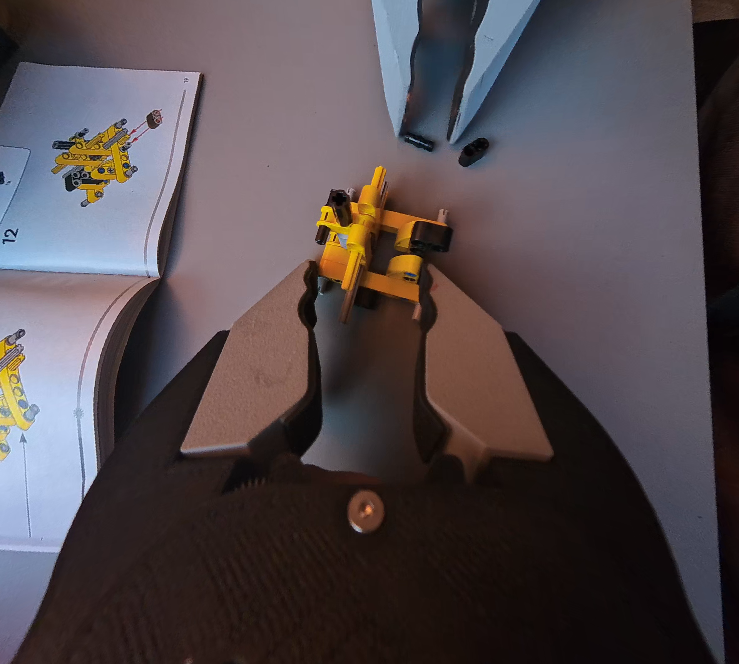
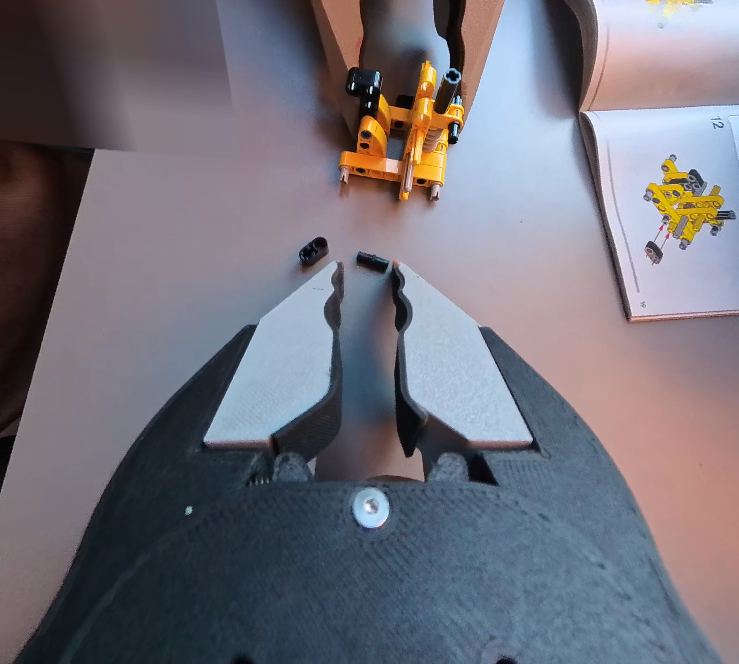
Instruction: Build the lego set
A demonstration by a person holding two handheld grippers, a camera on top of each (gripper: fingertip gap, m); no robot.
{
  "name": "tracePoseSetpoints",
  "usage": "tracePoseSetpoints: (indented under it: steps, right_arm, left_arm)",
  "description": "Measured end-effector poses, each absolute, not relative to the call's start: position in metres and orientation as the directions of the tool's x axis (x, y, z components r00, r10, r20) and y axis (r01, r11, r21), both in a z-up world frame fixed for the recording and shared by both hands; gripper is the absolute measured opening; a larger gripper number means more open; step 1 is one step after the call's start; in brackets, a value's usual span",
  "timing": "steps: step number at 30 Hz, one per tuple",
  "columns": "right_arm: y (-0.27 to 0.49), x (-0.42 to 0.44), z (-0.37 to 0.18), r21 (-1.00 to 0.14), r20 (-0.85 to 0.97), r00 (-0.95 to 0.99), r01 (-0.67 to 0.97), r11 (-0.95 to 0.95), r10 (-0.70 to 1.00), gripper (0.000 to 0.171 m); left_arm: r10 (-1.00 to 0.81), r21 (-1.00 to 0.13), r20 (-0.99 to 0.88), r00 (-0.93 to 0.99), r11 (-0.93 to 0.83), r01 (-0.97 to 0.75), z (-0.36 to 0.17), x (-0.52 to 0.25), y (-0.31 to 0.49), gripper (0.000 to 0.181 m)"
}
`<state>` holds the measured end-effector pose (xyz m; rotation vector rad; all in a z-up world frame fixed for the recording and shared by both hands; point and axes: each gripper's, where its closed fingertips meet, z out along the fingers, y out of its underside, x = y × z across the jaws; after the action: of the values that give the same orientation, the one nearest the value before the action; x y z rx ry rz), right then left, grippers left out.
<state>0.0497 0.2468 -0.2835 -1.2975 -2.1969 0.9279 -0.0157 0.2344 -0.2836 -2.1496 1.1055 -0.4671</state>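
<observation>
The yellow lego assembly [image 1: 372, 241] with black parts lies on the grey table. My left gripper [image 1: 368, 277] has its jaws closed against both sides of the assembly's near end; in the right wrist view its fingers [image 2: 332, 25] flank the assembly [image 2: 404, 133]. My right gripper [image 2: 368, 265] is open with a narrow gap, tips down at the table. A small black pin [image 2: 372, 258] lies just in front of its tips, nearer the right finger. A short black two-hole beam [image 2: 314, 251] lies just left of the left tip. In the left wrist view the pin [image 1: 418, 141] and the beam [image 1: 474, 151] lie at the right gripper's [image 1: 430, 133] tips.
An open instruction booklet [image 1: 100, 165] lies on the table left of the assembly; in the right wrist view it [image 2: 660, 205] is at the right. The table edge [image 2: 52, 305] runs close on the right gripper's left side. The left gripper's tips are roughly 8 centimeters from the right gripper's.
</observation>
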Motion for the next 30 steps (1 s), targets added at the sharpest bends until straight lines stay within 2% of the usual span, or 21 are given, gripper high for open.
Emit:
tracePoseSetpoints:
  steps: [6,11,16,21,24,30]
  right_arm:
    - [0.242,0.06,-0.282,-0.71,0.03,-0.533,0.584,0.393,0.846,0.013]
    - [0.247,0.054,-0.275,-0.74,0.05,-0.501,0.562,0.369,0.864,0.013]
    - [0.246,0.052,-0.284,-0.73,0.053,-0.504,0.57,0.378,0.862,0.0]
    - [0.244,0.051,-0.283,-0.734,0.043,-0.51,0.568,0.373,0.859,0.0]
    - [0.245,0.05,-0.283,-0.735,0.04,-0.503,0.57,0.366,0.863,0.006]
    - [0.242,0.05,-0.283,-0.735,0.048,-0.513,0.563,0.378,0.857,0.0]
  left_arm:
    - [-0.815,-0.7,0.012,0.579,-0.42,-0.577,-0.284,-0.016,0.234,0.049]
    - [-0.816,-0.7,0.011,0.578,-0.419,-0.578,-0.284,-0.016,0.234,0.049]
    - [-0.816,-0.701,0.011,0.578,-0.418,-0.578,-0.284,-0.016,0.234,0.049]
    - [-0.816,-0.701,0.011,0.578,-0.419,-0.577,-0.283,-0.016,0.234,0.049]
    - [-0.816,-0.701,0.012,0.578,-0.419,-0.577,-0.283,-0.016,0.234,0.049]
    - [-0.816,-0.701,0.012,0.579,-0.419,-0.577,-0.283,-0.015,0.234,0.049]
